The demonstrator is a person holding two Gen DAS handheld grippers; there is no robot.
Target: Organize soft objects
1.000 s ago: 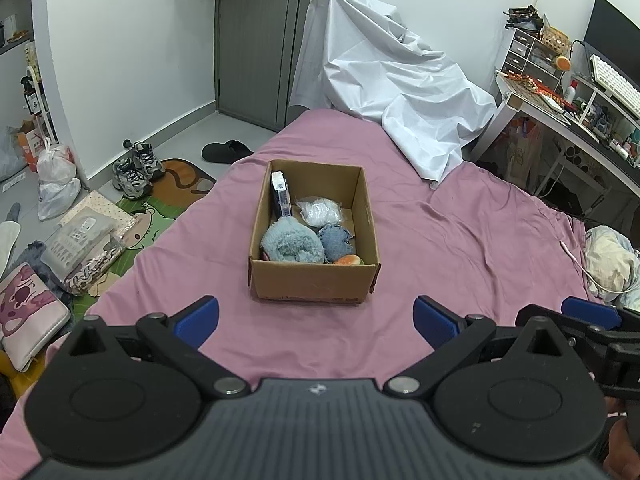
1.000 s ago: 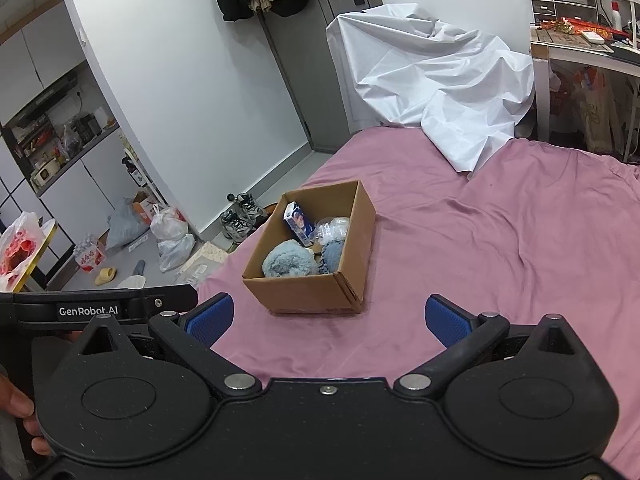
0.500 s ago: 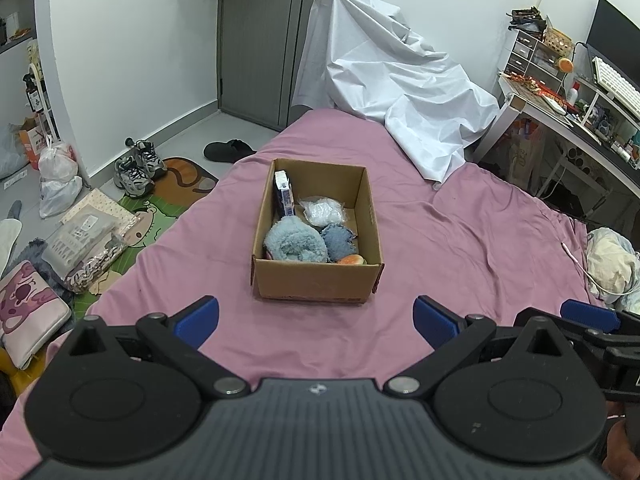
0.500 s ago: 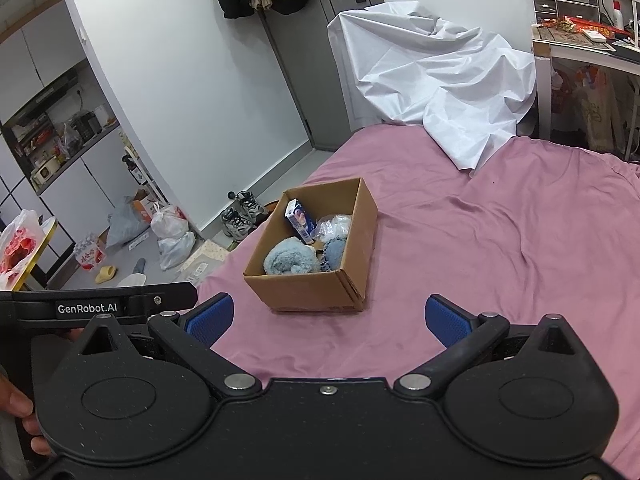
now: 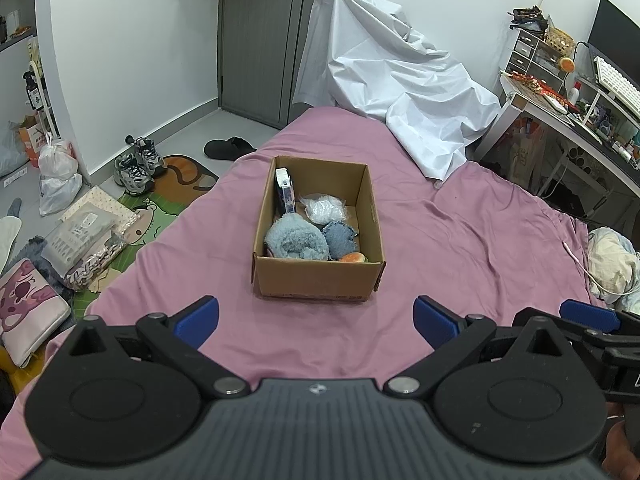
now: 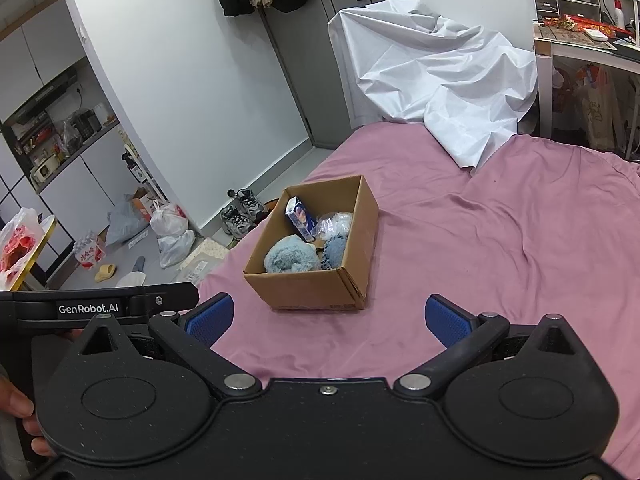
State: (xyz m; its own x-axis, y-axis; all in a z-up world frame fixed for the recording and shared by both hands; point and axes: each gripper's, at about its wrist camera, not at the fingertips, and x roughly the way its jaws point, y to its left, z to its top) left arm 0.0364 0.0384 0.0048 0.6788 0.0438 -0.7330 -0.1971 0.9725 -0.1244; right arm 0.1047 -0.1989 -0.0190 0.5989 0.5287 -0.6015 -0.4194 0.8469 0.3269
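White walls (image 5: 132, 40), pink-sheeted bed (image 5: 460, 248), cluttered desk (image 5: 560, 108)

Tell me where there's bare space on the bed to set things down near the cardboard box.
Bare pink sheet lies right of the cardboard box, toward the white cover, and between the box and both open grippers, left and right. Inside the box is crowded, especially around the fluffy blue item.

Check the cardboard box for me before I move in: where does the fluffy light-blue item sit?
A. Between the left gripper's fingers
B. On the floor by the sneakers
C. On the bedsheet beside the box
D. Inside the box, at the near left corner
D: the fluffy light-blue item lies inside the cardboard box, at its near left corner; both the left gripper and the right gripper are open and empty.
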